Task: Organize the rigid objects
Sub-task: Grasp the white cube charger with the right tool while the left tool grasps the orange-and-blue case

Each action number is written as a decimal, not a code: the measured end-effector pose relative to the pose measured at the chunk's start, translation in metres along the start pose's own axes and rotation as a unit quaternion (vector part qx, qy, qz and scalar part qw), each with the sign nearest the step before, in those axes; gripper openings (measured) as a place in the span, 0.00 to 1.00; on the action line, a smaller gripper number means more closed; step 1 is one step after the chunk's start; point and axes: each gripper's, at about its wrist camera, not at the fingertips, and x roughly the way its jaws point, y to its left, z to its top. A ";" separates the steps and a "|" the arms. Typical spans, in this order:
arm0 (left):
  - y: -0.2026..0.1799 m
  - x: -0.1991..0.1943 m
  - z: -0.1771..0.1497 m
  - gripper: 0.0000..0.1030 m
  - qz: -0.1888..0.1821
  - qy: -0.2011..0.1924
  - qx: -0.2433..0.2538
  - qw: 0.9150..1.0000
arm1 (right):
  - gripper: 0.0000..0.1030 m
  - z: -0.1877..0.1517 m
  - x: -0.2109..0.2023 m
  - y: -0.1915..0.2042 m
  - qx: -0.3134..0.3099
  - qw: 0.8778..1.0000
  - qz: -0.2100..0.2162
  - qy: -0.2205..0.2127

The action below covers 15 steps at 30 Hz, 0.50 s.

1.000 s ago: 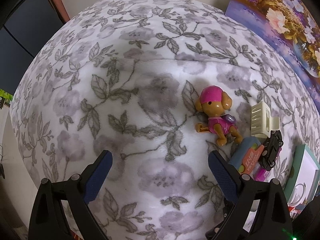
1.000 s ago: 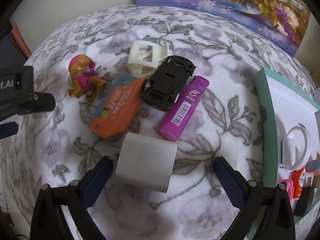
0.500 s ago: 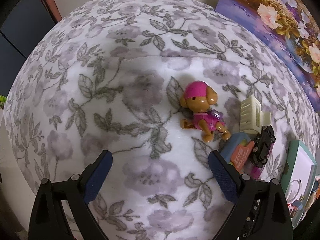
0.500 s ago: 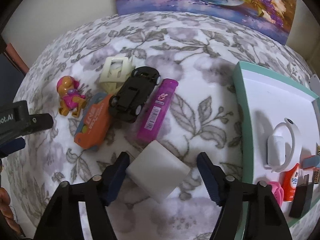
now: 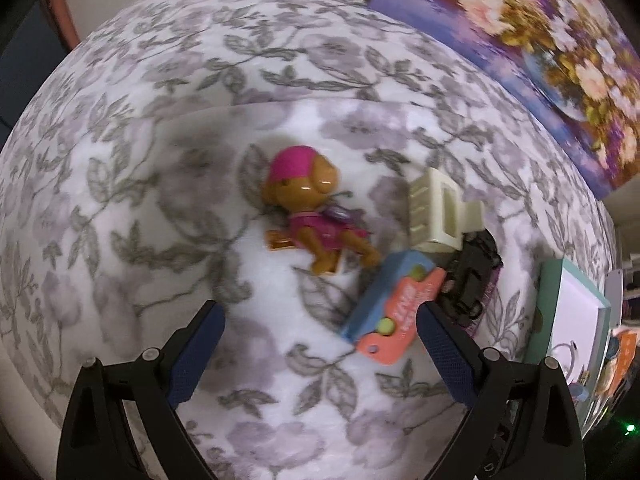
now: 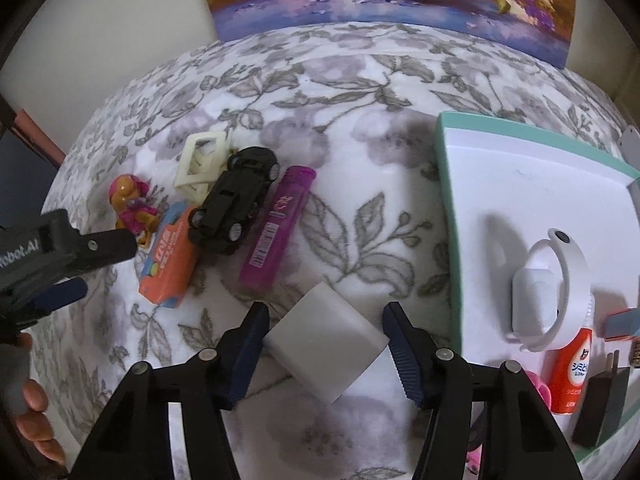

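Note:
My right gripper has its jaws closing on a white block. Both pads touch the block's corners, and it hangs tilted above the floral blanket. To its left lie a purple lighter, a black toy car, an orange and blue case, a cream plastic piece and a toy dog. My left gripper is open over the blanket with nothing between its fingers. The toy dog lies ahead of it, and the case sits by its right finger.
A teal-rimmed white tray stands at the right, holding a white earbud case with a ring, a red and white bottle and a black adapter. A flower painting leans against the back wall. A person's hand shows at the lower left.
The right jaws narrowed onto the white block and carried it rightward, closer to the tray. The left gripper shifted toward the toy cluster, so the dog and case sit nearer its fingers.

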 end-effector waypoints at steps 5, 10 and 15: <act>-0.020 0.007 -0.003 0.94 0.006 -0.004 0.028 1.000 | 0.60 0.002 -0.001 -0.006 -0.001 1.000 0.007 0.001; -0.037 0.017 -0.004 0.76 0.014 -0.005 0.059 0.998 | 0.60 0.001 -0.002 -0.008 -0.013 1.000 0.004 0.003; -0.049 0.026 -0.005 0.54 -0.002 0.003 0.077 0.997 | 0.60 0.005 0.005 0.002 -0.016 1.000 0.004 0.003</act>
